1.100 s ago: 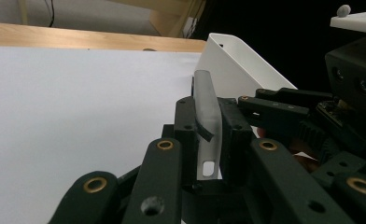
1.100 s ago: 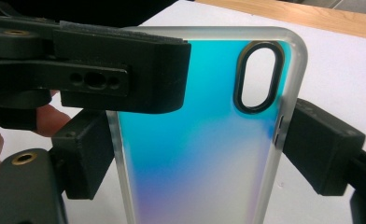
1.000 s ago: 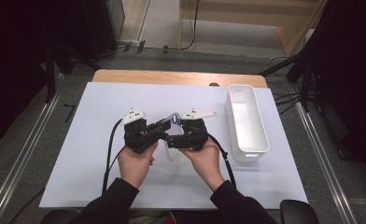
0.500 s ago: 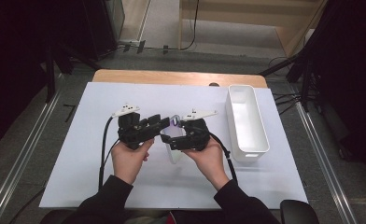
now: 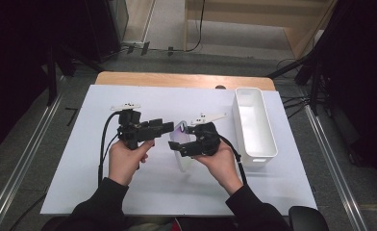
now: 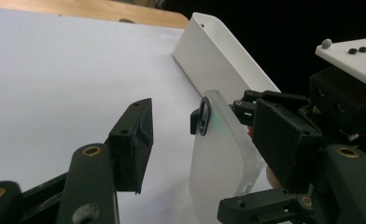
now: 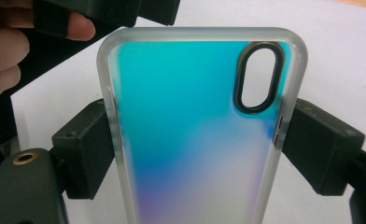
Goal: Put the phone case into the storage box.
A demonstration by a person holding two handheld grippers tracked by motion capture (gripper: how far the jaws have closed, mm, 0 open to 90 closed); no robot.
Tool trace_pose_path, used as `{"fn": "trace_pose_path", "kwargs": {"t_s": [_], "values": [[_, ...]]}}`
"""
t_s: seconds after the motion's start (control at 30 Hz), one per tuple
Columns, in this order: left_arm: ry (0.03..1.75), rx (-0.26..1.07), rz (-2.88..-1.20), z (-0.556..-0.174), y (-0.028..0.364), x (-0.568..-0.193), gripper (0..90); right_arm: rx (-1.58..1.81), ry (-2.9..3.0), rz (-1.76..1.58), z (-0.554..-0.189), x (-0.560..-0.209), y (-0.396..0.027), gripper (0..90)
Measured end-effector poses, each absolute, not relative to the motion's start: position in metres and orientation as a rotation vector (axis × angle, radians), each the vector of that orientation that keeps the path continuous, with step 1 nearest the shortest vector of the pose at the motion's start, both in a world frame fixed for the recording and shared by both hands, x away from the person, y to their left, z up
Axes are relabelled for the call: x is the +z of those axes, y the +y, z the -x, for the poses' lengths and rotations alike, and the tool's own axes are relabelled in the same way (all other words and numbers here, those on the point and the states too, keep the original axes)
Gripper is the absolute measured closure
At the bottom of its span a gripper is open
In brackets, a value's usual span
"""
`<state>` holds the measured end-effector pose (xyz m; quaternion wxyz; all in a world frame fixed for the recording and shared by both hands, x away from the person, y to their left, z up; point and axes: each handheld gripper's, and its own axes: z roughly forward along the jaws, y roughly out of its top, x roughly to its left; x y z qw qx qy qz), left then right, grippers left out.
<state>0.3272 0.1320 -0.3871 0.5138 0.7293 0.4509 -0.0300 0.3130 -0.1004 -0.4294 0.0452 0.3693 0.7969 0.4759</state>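
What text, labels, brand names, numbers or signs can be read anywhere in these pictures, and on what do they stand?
None can be read.
phone case: plain frosted rim and blue-to-violet back, no print or logo.
white bin: bare walls, no label.
white table sheet: blank.
left gripper and right gripper: black parts with brass screws, no markings legible.

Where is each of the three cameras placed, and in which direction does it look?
High view: above the person's side, looking forward and down on the table; both forearms show, left gripper open, right gripper holding the phone case.
Left gripper view: rides the left gripper, facing the case's edge and the white bin.
Right gripper view: faces the case's back between its jaws.
Shared: the case.
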Motion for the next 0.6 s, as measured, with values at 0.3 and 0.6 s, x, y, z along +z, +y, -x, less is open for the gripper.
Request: {"fn": "trace_pose_path", "kwargs": {"t_s": [0.3,0.6], "values": [[1.042,-0.126,-1.829,-0.333,0.137,-0.388,33.3,1.447,2.501,-1.057,-0.309,-0.43,-0.106,15.0],[0.994,-0.161,-1.916,-0.333,0.141,-0.394,33.2,1.472,2.589,-0.94,-0.303,-0.426,-0.115,14.9]]}}
